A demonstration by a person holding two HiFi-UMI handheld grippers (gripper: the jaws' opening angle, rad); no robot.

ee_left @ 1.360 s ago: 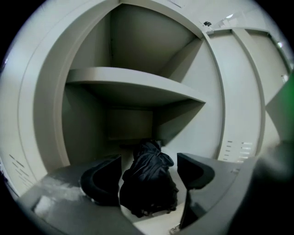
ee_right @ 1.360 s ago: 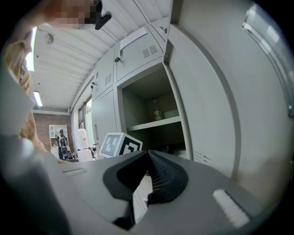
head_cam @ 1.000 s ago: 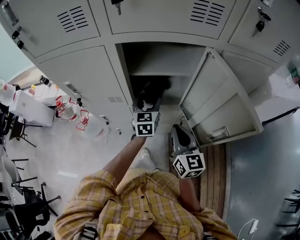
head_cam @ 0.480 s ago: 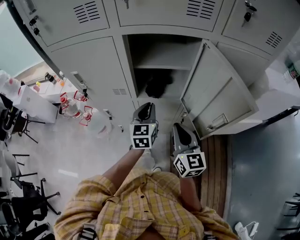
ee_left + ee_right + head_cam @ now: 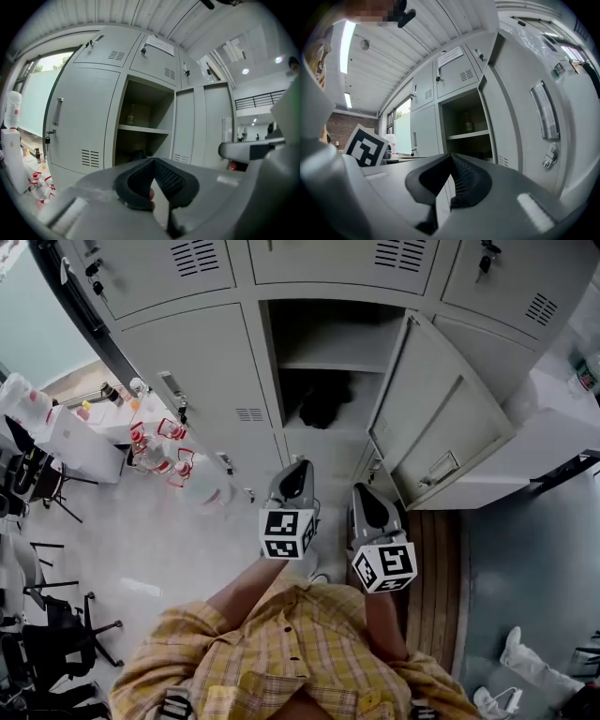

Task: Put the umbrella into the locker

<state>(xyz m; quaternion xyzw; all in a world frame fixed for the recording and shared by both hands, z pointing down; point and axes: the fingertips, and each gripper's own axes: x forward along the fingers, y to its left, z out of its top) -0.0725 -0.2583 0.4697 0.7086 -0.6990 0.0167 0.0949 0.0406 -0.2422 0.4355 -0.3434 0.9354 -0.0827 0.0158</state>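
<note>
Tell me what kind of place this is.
Probably a locker area in an office or lab: a bank of grey metal lockers, one with its door open, black office chairs and water bottles beside the lockers.

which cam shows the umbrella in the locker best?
Head view: the umbrella lies as a dark bundle in the open locker's lower compartment, unobstructed. Left gripper view shows only its top above the jaws. Right gripper view: none visible; the jaws cover that spot.
</note>
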